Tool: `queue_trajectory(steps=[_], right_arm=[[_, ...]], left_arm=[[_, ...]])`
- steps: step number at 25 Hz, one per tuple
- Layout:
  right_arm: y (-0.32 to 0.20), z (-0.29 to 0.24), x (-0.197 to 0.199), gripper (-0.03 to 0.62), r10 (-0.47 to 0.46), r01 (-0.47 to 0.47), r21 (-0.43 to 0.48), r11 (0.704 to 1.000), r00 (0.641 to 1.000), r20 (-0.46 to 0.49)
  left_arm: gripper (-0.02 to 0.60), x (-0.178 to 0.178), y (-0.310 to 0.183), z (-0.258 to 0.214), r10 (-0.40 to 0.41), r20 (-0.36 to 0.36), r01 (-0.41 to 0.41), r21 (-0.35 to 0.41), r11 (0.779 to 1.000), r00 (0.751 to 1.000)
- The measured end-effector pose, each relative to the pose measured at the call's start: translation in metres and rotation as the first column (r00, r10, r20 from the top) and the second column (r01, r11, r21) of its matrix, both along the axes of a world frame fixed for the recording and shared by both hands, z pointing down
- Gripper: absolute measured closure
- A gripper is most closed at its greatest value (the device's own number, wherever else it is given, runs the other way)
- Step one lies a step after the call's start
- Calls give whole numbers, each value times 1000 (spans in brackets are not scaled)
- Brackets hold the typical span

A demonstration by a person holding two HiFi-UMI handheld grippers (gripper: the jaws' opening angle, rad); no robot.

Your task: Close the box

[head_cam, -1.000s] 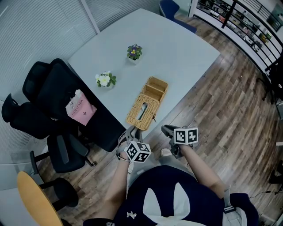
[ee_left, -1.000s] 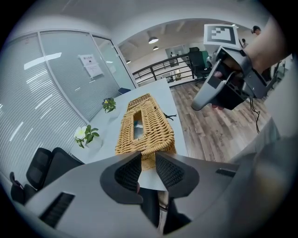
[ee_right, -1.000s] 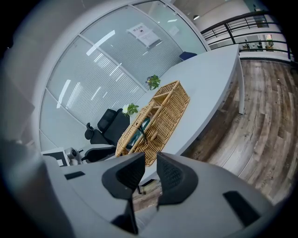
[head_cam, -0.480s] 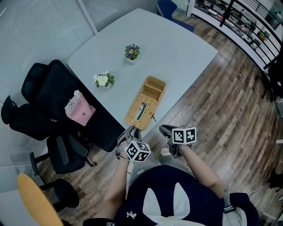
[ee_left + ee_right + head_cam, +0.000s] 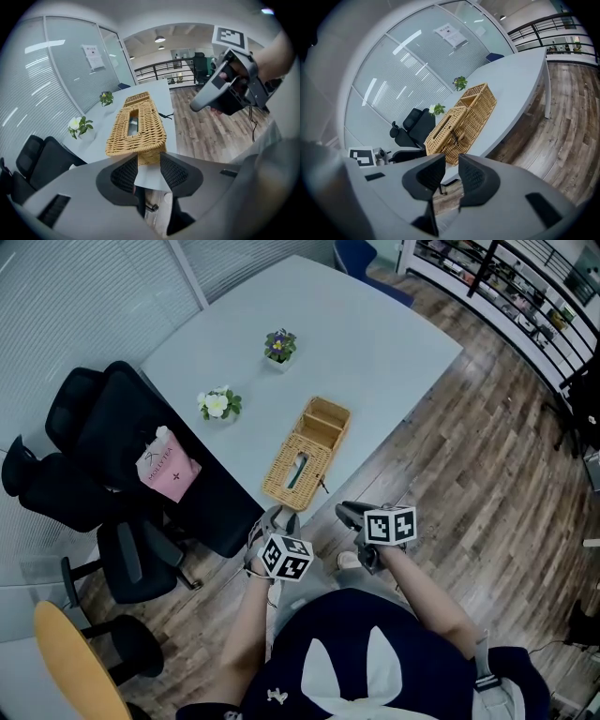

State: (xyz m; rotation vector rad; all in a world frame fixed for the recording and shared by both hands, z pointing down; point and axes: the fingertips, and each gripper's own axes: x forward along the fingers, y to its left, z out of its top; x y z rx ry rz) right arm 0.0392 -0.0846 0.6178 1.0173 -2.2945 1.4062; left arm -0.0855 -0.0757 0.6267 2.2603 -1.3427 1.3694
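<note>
A woven wicker box (image 5: 305, 456) lies near the front edge of the pale table (image 5: 375, 352). Its near half has a slotted lid, and its far end (image 5: 325, 422) stands open. Both grippers hover off the table edge over the floor, just short of the box. My left gripper (image 5: 275, 521) faces the box's near end (image 5: 136, 126); its jaws are opening with nothing between them (image 5: 149, 161). My right gripper (image 5: 349, 517) sits to the right, jaws (image 5: 451, 164) a narrow gap apart and empty. The box (image 5: 461, 119) lies ahead of it to the left. The right gripper (image 5: 225, 89) also shows in the left gripper view.
Two small potted flowers (image 5: 217, 406) (image 5: 279, 345) stand on the table beyond the box. Black office chairs (image 5: 103, 442) crowd the table's left side, and a pink bag (image 5: 166, 468) rests on one. A yellow chair (image 5: 75, 662) is at lower left. A wooden floor (image 5: 487, 456) lies to the right.
My left gripper has shifted slightly left. The right gripper has stayed about where it was, and the box lies as before on the table.
</note>
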Motion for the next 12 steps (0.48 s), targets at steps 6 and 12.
queue_trajectory(steps=[6, 12], right_arm=[[3, -16, 1, 496, -50, 51, 76, 996, 999, -22], [7, -41, -3, 497, -91, 98, 163, 982, 995, -50]], left_arm=[[434, -1, 7, -23, -117, -160, 119, 3, 993, 980], [439, -2, 10, -52, -206, -309, 229, 37, 973, 928]])
